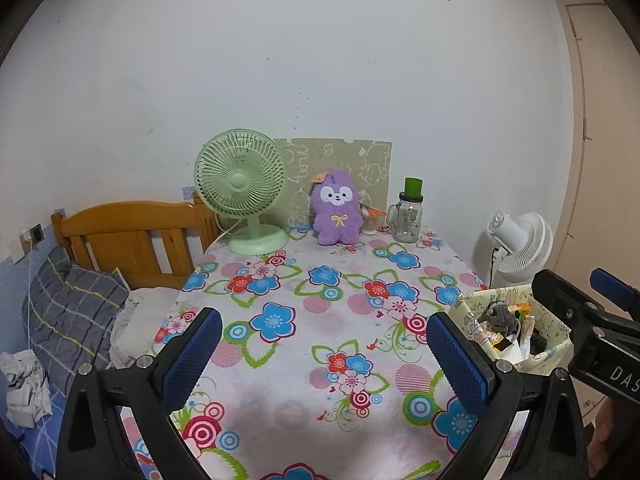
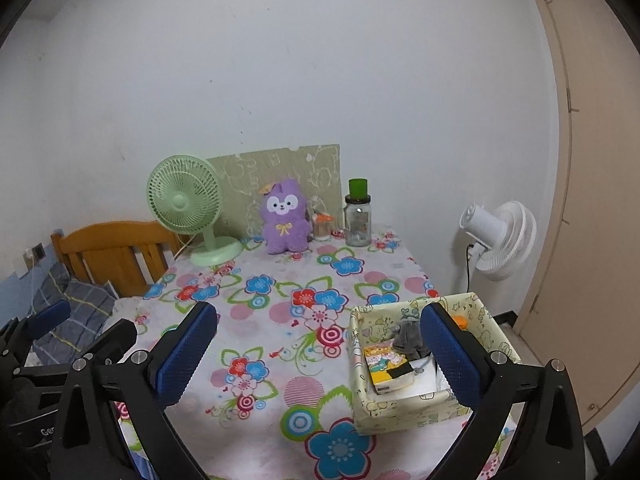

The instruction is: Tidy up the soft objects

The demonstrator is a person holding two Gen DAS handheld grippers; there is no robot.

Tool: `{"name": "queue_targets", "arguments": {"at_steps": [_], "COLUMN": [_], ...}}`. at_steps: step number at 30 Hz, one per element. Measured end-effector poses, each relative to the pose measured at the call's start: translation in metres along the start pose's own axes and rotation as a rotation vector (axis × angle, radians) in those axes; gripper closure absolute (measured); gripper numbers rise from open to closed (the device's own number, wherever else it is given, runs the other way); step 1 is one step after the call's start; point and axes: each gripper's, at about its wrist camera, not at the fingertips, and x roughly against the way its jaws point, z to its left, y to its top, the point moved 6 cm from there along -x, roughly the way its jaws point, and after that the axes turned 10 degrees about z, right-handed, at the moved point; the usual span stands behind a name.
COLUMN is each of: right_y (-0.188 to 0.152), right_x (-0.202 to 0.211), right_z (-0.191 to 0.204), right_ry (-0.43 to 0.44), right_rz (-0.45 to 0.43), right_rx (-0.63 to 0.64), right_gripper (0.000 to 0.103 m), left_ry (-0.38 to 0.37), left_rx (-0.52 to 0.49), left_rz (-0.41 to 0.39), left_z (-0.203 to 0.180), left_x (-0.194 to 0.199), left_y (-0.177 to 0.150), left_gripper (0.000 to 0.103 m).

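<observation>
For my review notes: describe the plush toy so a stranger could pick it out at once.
On the flower-patterned table, look along the far edge by the wall. Between the green desk fan and the green-capped glass jar sits the plush toy: the only purple, fuzzy thing, white-faced with a yellow bow.

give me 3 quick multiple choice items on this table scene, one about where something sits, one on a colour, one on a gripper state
1. Where does the purple plush toy sit?
A. inside the patterned box
B. at the far edge of the table, between the green fan and the glass jar
C. on the bed

2. What colour is the lid of the glass jar?
A. red
B. white
C. green

3. How do the jaws of the right gripper stand?
A. wide apart with nothing between them
B. shut on the plush toy
C. shut on the box rim

Answers:
1. B: it stands by the wall, with the green fan on one side and the jar on the other.
2. C: the cap on top is green.
3. A: only the tablecloth and the patterned box show beyond the pads.
</observation>
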Motion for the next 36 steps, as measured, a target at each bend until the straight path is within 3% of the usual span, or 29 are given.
{"name": "queue_targets", "arguments": {"at_steps": [36], "right_y": [-0.0018], "right_x": [0.0081], "right_z": [-0.0063], "right_ry": [0.007], "right_rz": [-0.017], "right_rx": [-0.016], "right_gripper": [0.0], "left_ry": [0.007], "left_rx": [0.003], "left_rz": [-0.016], "left_z": [-0.0011], "left_x": [0.0086], "left_y": [0.0024], "left_gripper": [0.0]}}
